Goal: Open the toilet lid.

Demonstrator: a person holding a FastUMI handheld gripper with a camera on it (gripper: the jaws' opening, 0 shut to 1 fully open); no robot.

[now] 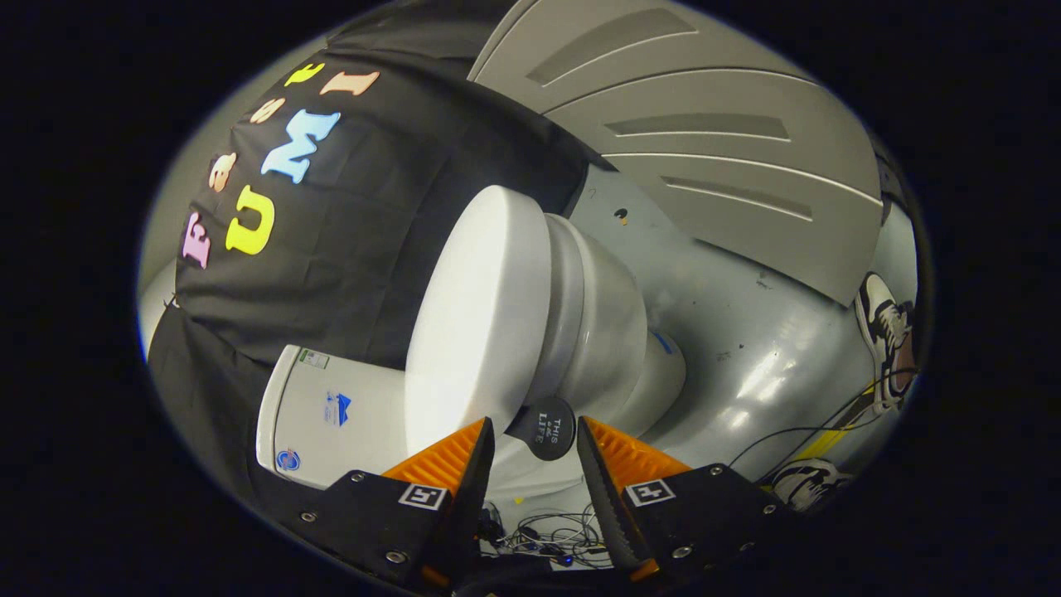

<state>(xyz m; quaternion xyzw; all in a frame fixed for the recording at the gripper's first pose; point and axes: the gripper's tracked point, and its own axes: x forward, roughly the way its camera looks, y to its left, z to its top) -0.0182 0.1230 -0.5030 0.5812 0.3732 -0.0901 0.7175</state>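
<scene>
The white toilet stands against the booth's black cloth, and the view is rolled so that it appears tipped on its side. Its lid (477, 315) lies flat down on the seat and bowl (597, 332). The tank (331, 414) is behind the lid. A round black tab (549, 431) sticks out from the lid's front rim. My gripper (534, 423) is open, and its fingertips (485, 435) flank this tab with a small gap on each side. Neither finger presses on it.
The grey glossy floor (746, 332) spreads around the bowl. A person's two sneakers (887, 332) (804, 485) stand on it past the bowl, with thin cables (829, 427) running by them. A grey panelled wall (704, 141) rises beyond. Loose wires (547, 531) lie under the fingers.
</scene>
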